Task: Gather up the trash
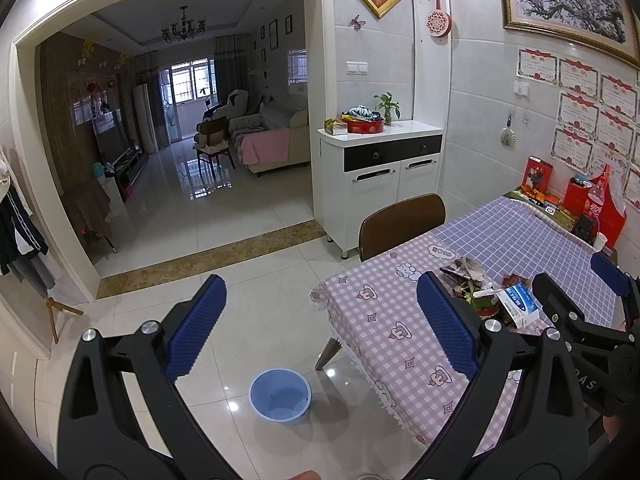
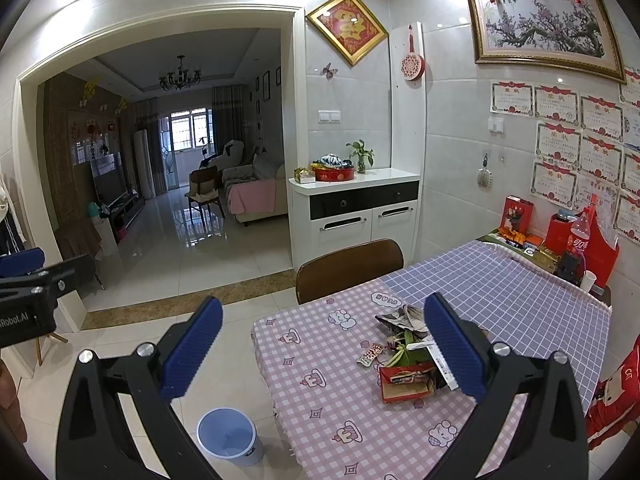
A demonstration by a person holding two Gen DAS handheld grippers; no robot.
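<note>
In the left wrist view we held the left gripper (image 1: 322,328) with its jaws spread wide and nothing between them, one blue pad at lower left of the frame and the other right of centre. A blue bin (image 1: 280,396) stood on the white floor tiles at bottom centre, just beside the hanging edge of the pink checked tablecloth (image 1: 380,320). A pile of trash (image 1: 486,290) lay on the table at centre right: crumpled paper, green leaves and a blue and white box (image 1: 520,304). The right gripper (image 1: 576,280) showed at the right edge, near the pile, also spread wide. In the right wrist view that gripper (image 2: 324,346) filled the lower frame, jaws wide and empty. The trash (image 2: 404,356) sat on the cloth right of centre, partly behind the right-hand pad, with a red box (image 2: 406,382) nearest us. The bin (image 2: 228,436) stood at lower left, by the table corner. A brown chair (image 2: 348,268) stood at the table's far side.
</note>
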